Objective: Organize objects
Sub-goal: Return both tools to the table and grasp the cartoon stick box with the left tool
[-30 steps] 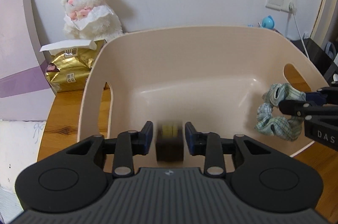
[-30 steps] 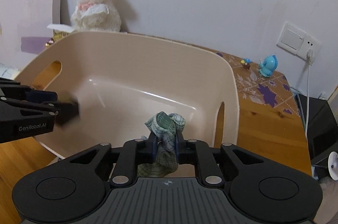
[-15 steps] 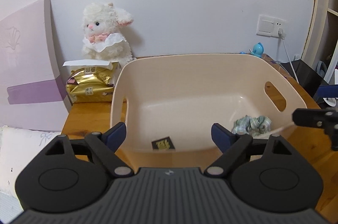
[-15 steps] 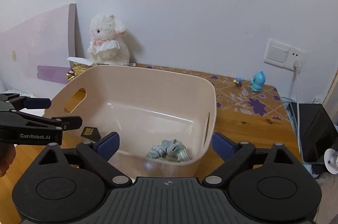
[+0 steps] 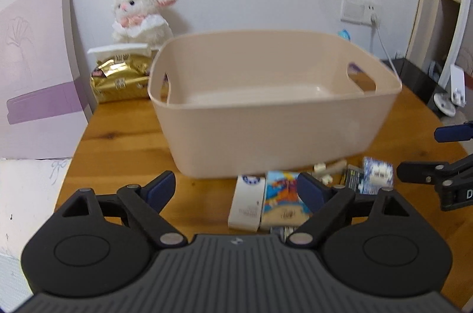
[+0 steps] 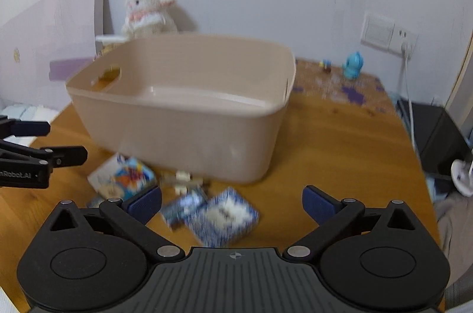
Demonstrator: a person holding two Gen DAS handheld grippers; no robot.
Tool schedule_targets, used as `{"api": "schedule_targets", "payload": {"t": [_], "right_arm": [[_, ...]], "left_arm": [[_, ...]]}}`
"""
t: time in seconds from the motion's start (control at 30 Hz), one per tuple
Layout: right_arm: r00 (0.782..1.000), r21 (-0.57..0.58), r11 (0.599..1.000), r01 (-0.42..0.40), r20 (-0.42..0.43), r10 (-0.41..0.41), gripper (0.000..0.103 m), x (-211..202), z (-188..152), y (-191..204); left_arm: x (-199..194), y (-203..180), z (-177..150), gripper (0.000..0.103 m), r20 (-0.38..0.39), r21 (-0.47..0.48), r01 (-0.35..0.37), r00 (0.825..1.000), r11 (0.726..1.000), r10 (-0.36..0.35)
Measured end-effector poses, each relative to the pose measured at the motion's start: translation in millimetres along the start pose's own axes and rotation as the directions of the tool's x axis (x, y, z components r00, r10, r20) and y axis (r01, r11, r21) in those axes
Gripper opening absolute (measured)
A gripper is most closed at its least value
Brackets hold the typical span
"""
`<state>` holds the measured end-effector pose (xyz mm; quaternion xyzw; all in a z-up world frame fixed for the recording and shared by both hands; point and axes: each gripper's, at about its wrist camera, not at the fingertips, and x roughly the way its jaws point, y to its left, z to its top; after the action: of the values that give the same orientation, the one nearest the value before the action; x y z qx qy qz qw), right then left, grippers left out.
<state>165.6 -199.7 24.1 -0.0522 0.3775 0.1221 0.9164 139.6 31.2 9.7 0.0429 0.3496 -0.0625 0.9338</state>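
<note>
**Now both grippers are empty, with the small packs waiting in front of the bin**

Both tools hang spread wide and carry nothing: our left gripper (image 5: 238, 190) fills the lower middle of its view, and our right gripper (image 6: 232, 202) does the same in its own. The beige bin (image 5: 275, 132) stands on the wooden bench (image 5: 124, 147) across the centre of both frames, and from this low angle we cannot see what lies in it.

What is left to sort lies on the bench just before the bin's near wall. The white carton (image 5: 247, 202) and the colourful pack (image 5: 283, 199) lie side by side, touching, just ahead of the left gripper and between its open fingers in the picture. The blue patterned box (image 6: 221, 217) lies right ahead of the right gripper, slightly left of centre, with a smaller blue packet (image 6: 183, 206) against it.

We judge these to be light, stiff cardboard or foil packs, probably smooth-faced. The carton looks best taken across its narrow width; the blue box across two opposite side faces, squeezed gently so it doesn't crush.
</note>
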Motion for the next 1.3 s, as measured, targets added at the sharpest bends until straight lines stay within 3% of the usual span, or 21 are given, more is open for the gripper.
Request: {"api": "schedule_targets", "payload": {"t": [0.13, 0.43, 0.83, 1.1, 1.2, 1.3], "right_arm": [[0.999, 0.004, 1.0, 0.019, -0.041, -0.019, 0.103, 10, -19, 0], [0.997, 0.05, 0.998, 0.028, -0.079, -0.024, 0.103, 15, -45, -12], [0.997, 0.061, 0.997, 0.051, -0.06, -0.048, 0.103, 9, -55, -19], [0.999, 0.03, 0.999, 0.025, -0.049, -0.023, 0.103, 12, -55, -14], [0.999, 0.016, 1.0, 0.011, -0.053, -0.01, 0.103, 20, -54, -14], [0.999, 0.001, 1.0, -0.005, -0.041, 0.005, 0.103, 27, -53, -15]], "left_arm": [[7, -5, -13, 0.09, -0.032, -0.002, 0.013, 0.999, 1.0, -0.013], [18, -30, -28, 0.09, -0.037, -0.111, 0.006, 0.999, 0.994, -0.01], [32, -68, -50, 0.09, -0.094, 0.008, -0.052, 0.994, 0.999, 0.052], [12, -46, -68, 0.09, -0.142, -0.058, -0.043, 0.989, 0.997, 0.035], [10, -38, -71, 0.084, -0.16, -0.101, -0.048, 0.987, 0.994, 0.032], [11, -34, -72, 0.073, -0.178, -0.127, -0.047, 0.984, 0.991, 0.024]]}}
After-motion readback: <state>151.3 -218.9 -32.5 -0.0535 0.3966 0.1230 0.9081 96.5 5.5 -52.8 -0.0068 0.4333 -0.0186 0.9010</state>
